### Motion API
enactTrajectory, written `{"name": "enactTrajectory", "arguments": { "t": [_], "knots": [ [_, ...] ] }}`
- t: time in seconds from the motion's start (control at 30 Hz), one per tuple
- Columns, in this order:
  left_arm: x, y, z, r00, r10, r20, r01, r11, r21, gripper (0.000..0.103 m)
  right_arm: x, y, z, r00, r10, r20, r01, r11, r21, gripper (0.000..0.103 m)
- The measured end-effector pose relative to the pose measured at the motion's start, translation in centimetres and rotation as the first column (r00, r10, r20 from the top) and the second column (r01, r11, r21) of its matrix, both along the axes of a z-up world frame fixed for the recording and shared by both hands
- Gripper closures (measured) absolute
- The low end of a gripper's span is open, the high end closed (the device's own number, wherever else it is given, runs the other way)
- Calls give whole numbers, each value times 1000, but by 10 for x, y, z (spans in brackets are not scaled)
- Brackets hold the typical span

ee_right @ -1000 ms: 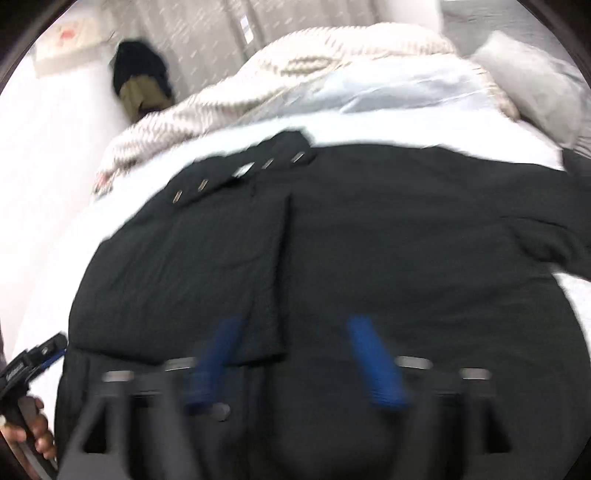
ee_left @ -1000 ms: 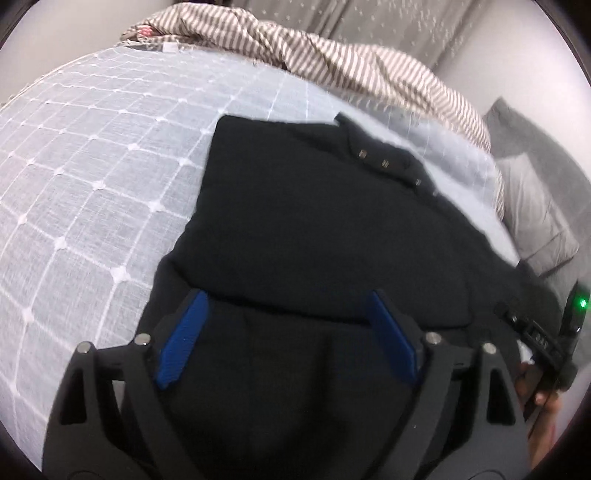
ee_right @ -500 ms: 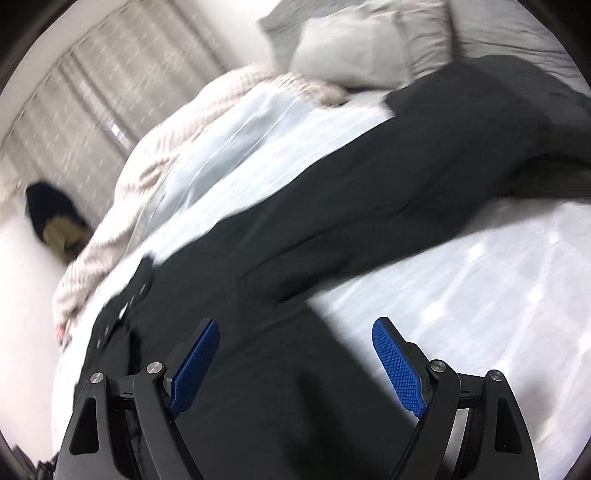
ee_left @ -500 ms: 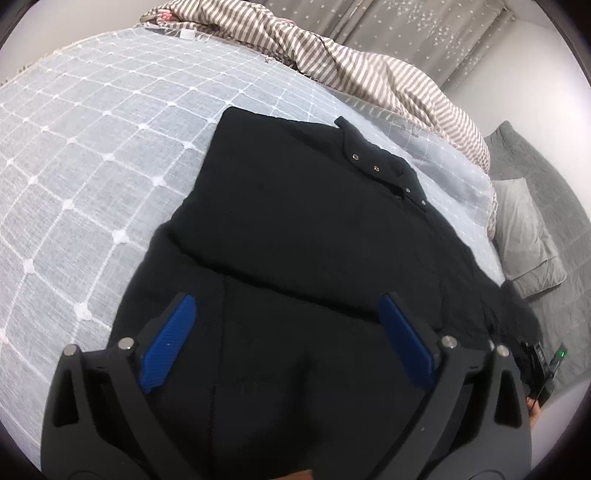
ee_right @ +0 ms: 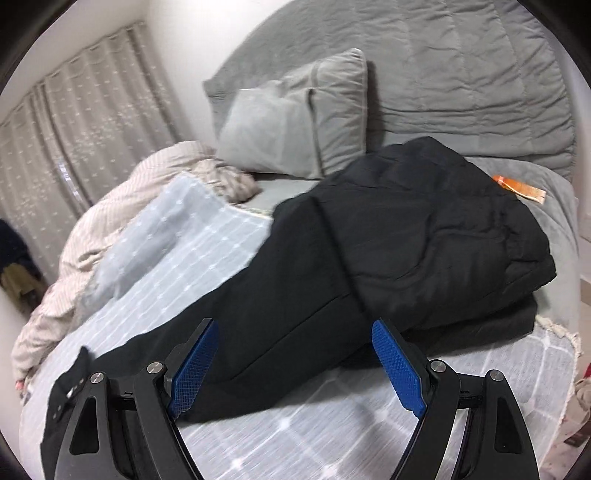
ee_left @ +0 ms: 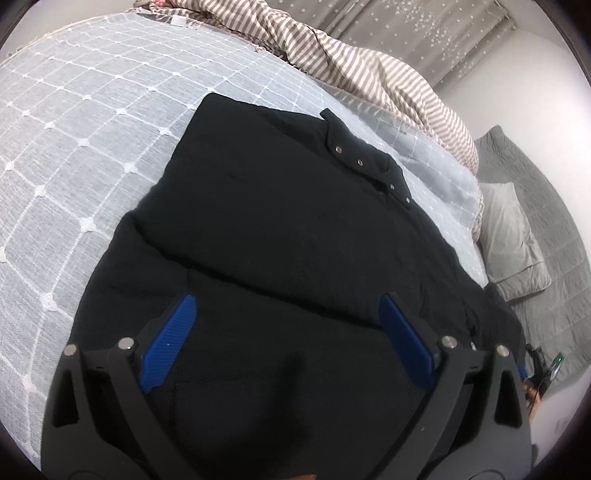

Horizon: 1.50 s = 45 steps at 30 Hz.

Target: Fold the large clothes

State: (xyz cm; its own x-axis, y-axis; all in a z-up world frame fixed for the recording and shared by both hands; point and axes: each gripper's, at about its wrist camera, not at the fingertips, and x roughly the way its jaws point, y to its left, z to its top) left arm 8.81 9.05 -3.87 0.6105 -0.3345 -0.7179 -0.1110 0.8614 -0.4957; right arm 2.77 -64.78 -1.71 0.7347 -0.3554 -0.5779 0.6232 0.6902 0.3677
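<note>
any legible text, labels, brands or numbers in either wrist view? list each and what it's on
No text can be read in either view.
Orange tag on the grey bedding beside the black jacket: any print is too blurred to read.
White label at the edge of the striped blanket: too small to read.
Snap buttons on the jacket collar: plain metal, no marking legible.

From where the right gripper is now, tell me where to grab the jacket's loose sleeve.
Take the sleeve at its near edge, low and from the front. It lies flat and stretched out across the bedspread, right ahead of the open right gripper, so one finger can probably slide under that edge.
</note>
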Motion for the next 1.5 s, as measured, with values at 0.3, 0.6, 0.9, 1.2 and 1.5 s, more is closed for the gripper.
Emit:
{"name": "enactTrajectory", "arguments": {
  "t": [0.3, 0.6, 0.9, 1.2, 1.5],
  "knots": [
    [1, 3, -1, 1000, 2, 5, -2, 1000, 6, 4, 23, -15, -29, 975, -75, -208, 68, 997, -38, 49],
    [0, 11, 5, 1000, 14, 26, -14, 1000, -19, 4, 34, 47, 19, 986, 119, -114, -138, 975, -176, 85],
    [-6, 22, 15, 998, 37, 56, -35, 999, -39, 4, 57, 205, 116, 911, 400, -99, -403, 816, -415, 85],
    [-8, 32, 19, 995, 58, 75, -56, 998, -29, 4, 90, 359, 132, 761, 635, -132, -630, 676, -381, 85],
    [-12, 35, 18, 996, 43, 72, -40, 998, -43, 4, 117, 460, 50, 489, 862, -133, -871, 491, -24, 68]
  ]
}}
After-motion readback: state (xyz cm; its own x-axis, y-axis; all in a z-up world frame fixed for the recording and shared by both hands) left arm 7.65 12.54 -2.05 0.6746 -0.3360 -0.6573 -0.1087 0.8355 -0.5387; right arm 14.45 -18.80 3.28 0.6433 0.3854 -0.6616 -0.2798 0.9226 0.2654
